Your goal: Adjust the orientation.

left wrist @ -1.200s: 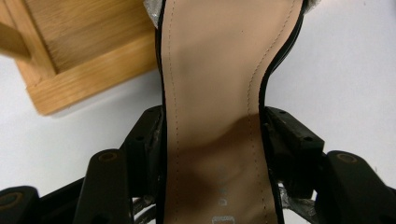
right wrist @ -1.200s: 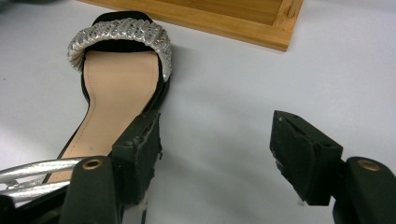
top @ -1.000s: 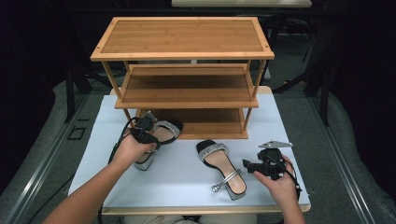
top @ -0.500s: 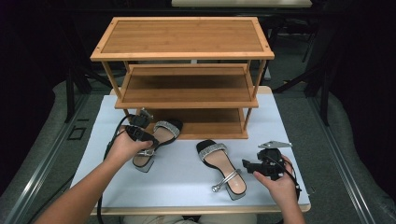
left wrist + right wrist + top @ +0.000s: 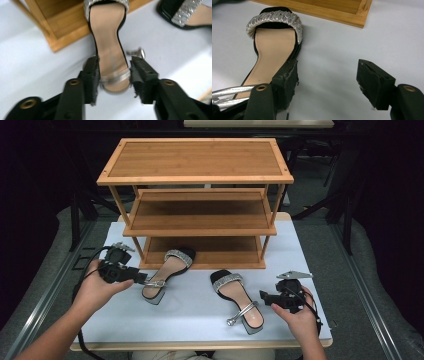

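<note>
- A three-tier wooden shoe rack (image 5: 195, 195) stands on the far half of the white surface (image 5: 310, 255).
- Left sandal (image 5: 167, 270): it lies at an angle with its toe end, bearing a glittering silver band, resting on the front edge of the rack's lowest shelf (image 5: 220, 255). Its heel end lies on the surface, toward the person.
- Left gripper (image 5: 142, 279): held in the person's left hand (image 5: 95, 290), it points at the heel end of the left sandal.
- Left gripper view: the jaws stand apart, one on each side of the sandal's (image 5: 108, 50) heel end. The silver ankle strap (image 5: 115, 77) spans the gap between them. The left jaw appears to touch the strap; whether the right jaw touches it cannot be told, since the picture is blurred.
- Right sandal (image 5: 237, 300): it lies flat on the surface in front of the rack, well apart from the left sandal, toe toward the rack. Its silver strap loops out at the heel end.
- Right gripper (image 5: 265, 296): held in the person's right hand (image 5: 297, 317), it sits just beside the heel end of the right sandal.
- Right gripper view: the jaws are wide open and hold nothing. The left jaw sits close against the edge of the right sandal (image 5: 273, 47); the right jaw is over bare surface. A corner of the rack's base (image 5: 359, 15) shows at the top.
</note>
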